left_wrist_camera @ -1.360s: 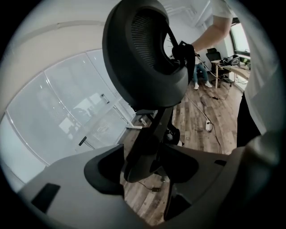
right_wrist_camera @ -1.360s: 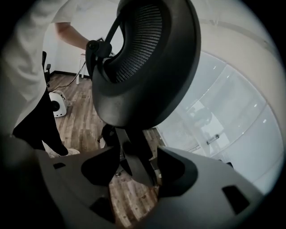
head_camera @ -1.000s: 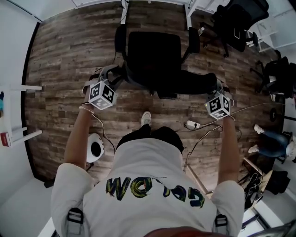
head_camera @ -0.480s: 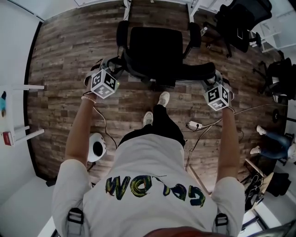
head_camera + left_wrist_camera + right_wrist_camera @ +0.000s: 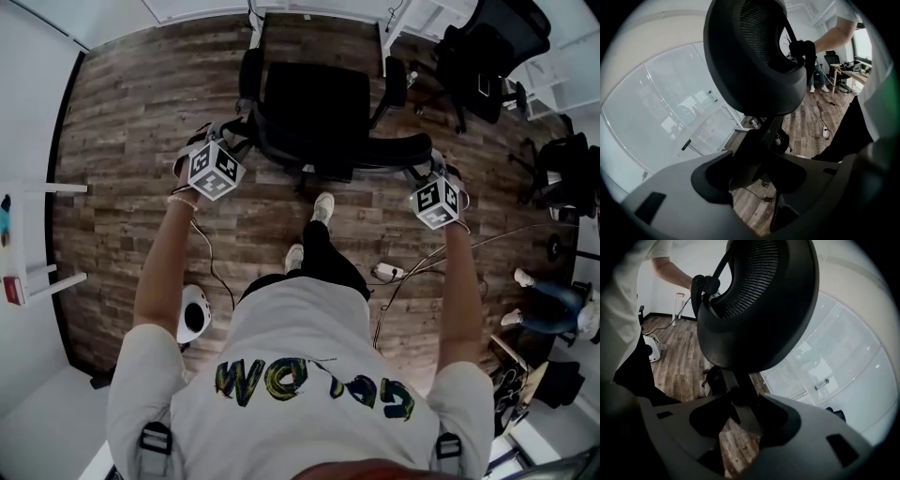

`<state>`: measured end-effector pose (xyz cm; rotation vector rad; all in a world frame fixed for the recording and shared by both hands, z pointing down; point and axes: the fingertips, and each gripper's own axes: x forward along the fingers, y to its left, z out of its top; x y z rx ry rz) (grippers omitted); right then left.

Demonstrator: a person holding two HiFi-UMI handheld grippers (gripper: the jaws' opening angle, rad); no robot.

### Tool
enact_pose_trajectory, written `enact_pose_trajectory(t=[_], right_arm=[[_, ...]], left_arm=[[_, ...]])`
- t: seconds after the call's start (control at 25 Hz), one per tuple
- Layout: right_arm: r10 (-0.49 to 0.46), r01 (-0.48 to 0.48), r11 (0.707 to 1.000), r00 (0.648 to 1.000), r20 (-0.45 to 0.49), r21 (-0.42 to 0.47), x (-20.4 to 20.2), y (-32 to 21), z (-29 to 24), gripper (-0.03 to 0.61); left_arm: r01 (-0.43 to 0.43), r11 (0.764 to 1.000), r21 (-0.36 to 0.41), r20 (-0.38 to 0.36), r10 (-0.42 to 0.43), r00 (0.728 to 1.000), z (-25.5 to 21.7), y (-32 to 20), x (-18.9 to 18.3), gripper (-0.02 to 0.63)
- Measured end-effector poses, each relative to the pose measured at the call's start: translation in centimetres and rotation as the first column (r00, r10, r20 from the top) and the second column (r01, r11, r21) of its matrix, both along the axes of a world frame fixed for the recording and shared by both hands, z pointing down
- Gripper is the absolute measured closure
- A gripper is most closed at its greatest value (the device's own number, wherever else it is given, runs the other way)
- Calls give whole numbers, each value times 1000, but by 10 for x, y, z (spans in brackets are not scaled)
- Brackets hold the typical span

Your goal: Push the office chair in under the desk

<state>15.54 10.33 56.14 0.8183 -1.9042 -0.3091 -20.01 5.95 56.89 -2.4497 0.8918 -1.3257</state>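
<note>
The left gripper and right gripper, equally near, each clamp an end of the chair back, with the desk beyond at 12 o'clock.

- Brown wood-plank floor across the whole room.
- White round device with a dark opening, on the floor at near left.
- White plug block right of centre, with cables trailing right.
- Two other black chairs, one at far right and one at the right edge.
- A person's legs in jeans, right edge.
- White frame at the left.
- Frosted glass wall.
</note>
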Motion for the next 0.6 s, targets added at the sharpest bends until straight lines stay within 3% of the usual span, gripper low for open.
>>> enact_pose_trajectory(t=[0.6], right_arm=[[-33, 33, 999, 999, 14, 6, 44, -95, -1, 382]], left_arm=[[20, 1000, -20, -2, -20, 1000, -1, -84, 43, 393]])
